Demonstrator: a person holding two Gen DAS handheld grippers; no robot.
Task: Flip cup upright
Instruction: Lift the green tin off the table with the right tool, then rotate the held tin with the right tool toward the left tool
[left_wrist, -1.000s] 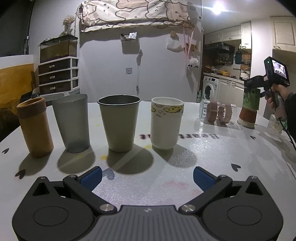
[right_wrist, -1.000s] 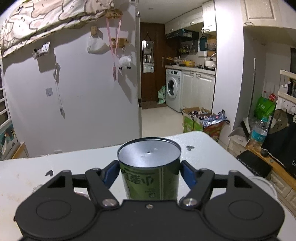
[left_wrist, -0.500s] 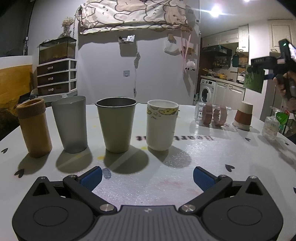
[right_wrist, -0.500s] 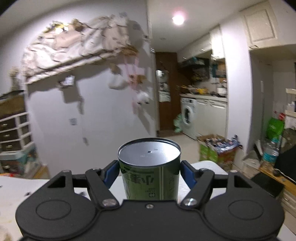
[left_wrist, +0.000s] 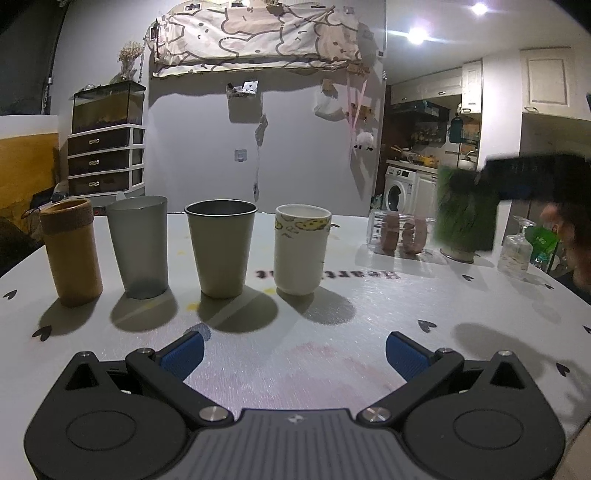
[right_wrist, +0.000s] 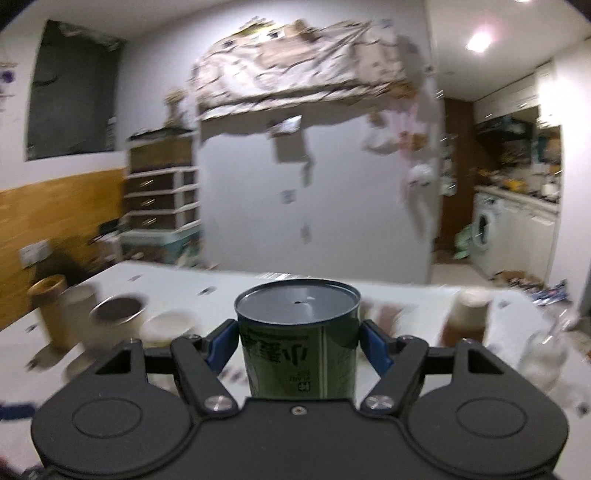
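Green printed metal cup (left_wrist: 465, 218) appears blurred at the right of the left wrist view, carried clear above the white table (left_wrist: 332, 350); the left gripper (left_wrist: 293, 352) rests wide open, holding nothing. In the right wrist view, the right gripper (right_wrist: 297, 345) clamps both blue pads on the cup (right_wrist: 299, 354), closed base upward, likely ready for inversion.

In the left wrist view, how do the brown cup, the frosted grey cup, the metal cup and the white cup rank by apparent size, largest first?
1. Metal cup and frosted grey cup: too alike to rank.
2. Brown cup: as tall, but narrower.
3. White cup: the shortest.
All four stand in one row, at similar distance from the camera.
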